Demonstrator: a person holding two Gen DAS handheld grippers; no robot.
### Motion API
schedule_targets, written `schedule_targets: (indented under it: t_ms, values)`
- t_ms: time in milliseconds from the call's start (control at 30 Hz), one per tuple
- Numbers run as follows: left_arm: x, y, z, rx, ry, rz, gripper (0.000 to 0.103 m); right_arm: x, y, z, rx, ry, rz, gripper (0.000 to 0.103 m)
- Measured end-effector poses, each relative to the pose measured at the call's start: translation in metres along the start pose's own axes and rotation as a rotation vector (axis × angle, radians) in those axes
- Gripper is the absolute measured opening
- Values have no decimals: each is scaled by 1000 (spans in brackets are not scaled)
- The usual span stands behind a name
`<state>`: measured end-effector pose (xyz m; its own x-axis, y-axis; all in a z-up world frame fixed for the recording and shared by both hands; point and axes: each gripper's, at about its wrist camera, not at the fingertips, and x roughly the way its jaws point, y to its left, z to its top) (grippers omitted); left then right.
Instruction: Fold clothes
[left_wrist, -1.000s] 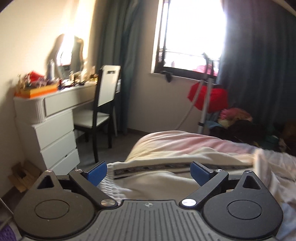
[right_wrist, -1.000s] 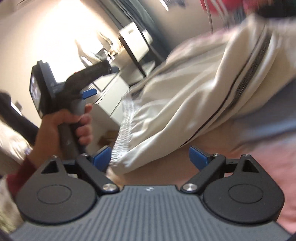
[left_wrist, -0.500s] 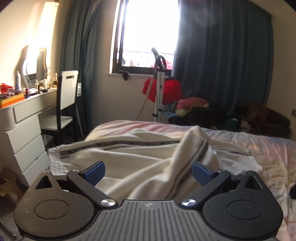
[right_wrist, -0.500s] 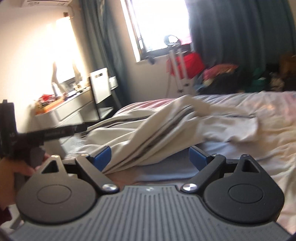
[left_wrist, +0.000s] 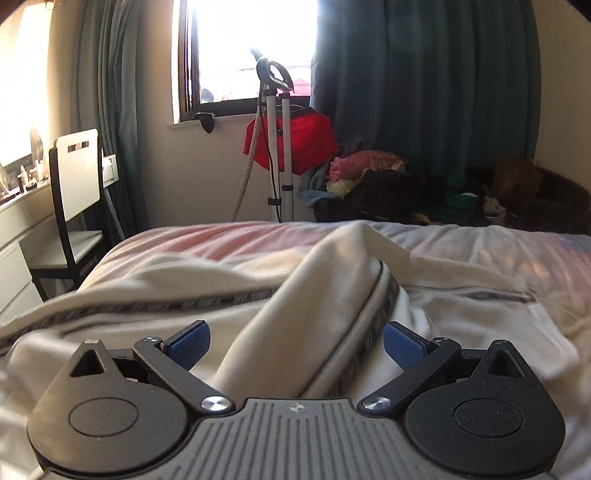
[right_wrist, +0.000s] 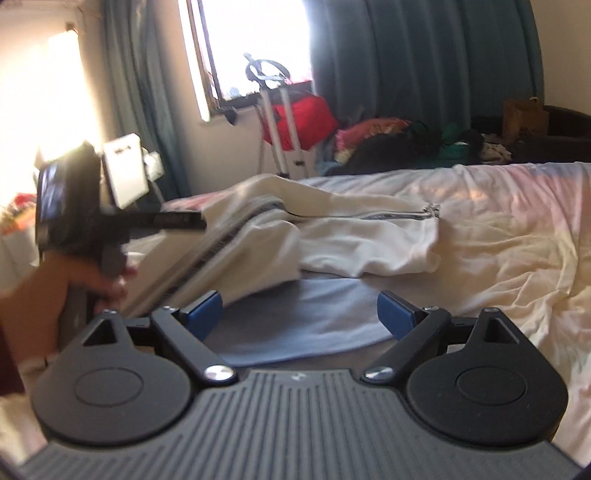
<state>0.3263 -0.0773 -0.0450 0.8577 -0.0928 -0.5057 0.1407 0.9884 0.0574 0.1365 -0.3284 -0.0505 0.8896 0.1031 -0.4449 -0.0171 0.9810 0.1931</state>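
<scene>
A cream garment with dark side stripes and a zip lies rumpled on the bed. My left gripper is open, with a raised striped fold of the garment between its blue pads, not clamped. My right gripper is open and empty, low over a light blue cloth that lies under the garment. In the right wrist view the left gripper shows at the left, held in a hand, with its tip at the garment's left edge.
A white chair and a dresser stand left of the bed. A garment steamer stand with a red bag, and a pile of clothes, sit under the window behind the bed. Dark curtains hang at the back.
Both cameras have swung from the dresser side toward the window and levelled. The left gripper has moved in over the garment, so a striped fold now lies between its open jaws.
</scene>
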Motion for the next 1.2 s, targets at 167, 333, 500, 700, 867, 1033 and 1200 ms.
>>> schedule_targets:
  t_ms: [167, 333, 500, 700, 867, 1033, 1200]
  values:
    - [73, -26, 31, 29, -4, 18, 97, 50, -15, -4, 33, 51, -33, 92]
    - [109, -48, 40, 74, 29, -16, 47, 78, -25, -14, 59, 116, -27, 92]
    - [88, -53, 33, 100, 0, -21, 8, 80, -28, -15, 79, 124, -27, 92]
    - [-13, -64, 16, 137, -78, -81, 7, 62, -24, -12, 51, 79, -50, 92]
    - [-101, -62, -36, 159, -95, -128, 7, 31, -22, -6, 36, 21, -67, 92]
    - [-159, -53, -99, 111, -32, -140, 7, 2, -28, -5, 55, -18, -93, 92]
    - [-173, -46, -127, 22, 8, -145, 7, -13, -38, -8, 135, -1, -60, 92]
